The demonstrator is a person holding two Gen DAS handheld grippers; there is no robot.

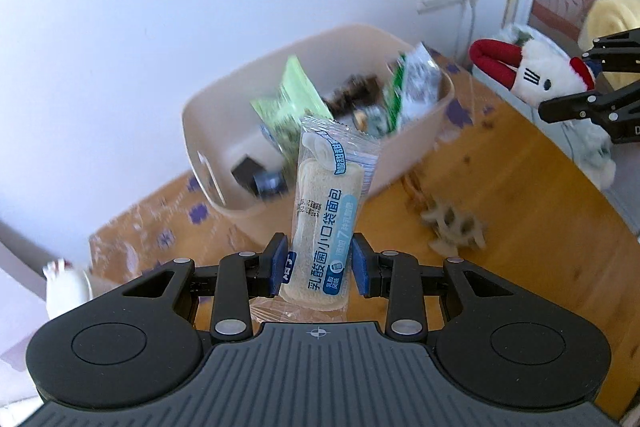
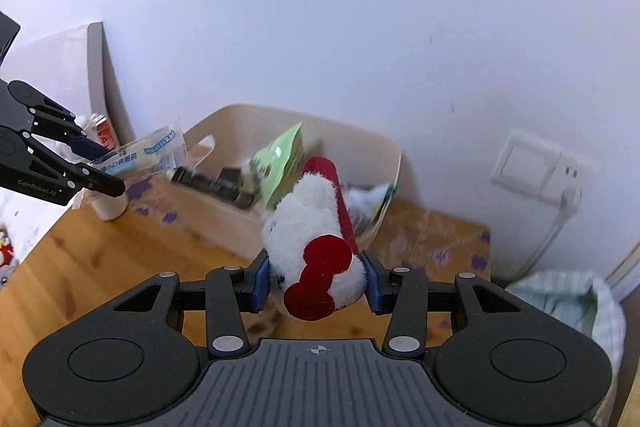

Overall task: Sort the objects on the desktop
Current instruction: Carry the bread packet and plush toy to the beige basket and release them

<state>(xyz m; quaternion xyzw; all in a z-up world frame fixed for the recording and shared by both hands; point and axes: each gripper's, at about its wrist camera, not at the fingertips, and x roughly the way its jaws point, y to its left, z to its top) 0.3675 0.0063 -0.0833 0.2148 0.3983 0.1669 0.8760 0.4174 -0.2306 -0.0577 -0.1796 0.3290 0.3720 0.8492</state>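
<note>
My left gripper (image 1: 320,261) is shut on a wrapped bread snack (image 1: 324,223) with blue Chinese print, held upright above the wooden table in front of the beige bin (image 1: 224,115). The snack (image 2: 140,157) and the left gripper (image 2: 106,169) also show in the right wrist view. My right gripper (image 2: 316,277) is shut on a white plush toy (image 2: 316,227) with red ears and a red bow, held above the table before the bin (image 2: 224,219). The plush (image 1: 532,75) and the right gripper (image 1: 560,109) show at the right edge of the left wrist view.
The bin holds green snack packets (image 1: 292,99) and dark items. A tan snowflake-shaped piece (image 1: 452,227) lies on the wooden table (image 1: 520,211). A white cup (image 2: 110,205) stands at the table's left. A wall socket (image 2: 540,167) and a cloth bag (image 2: 568,307) are on the right.
</note>
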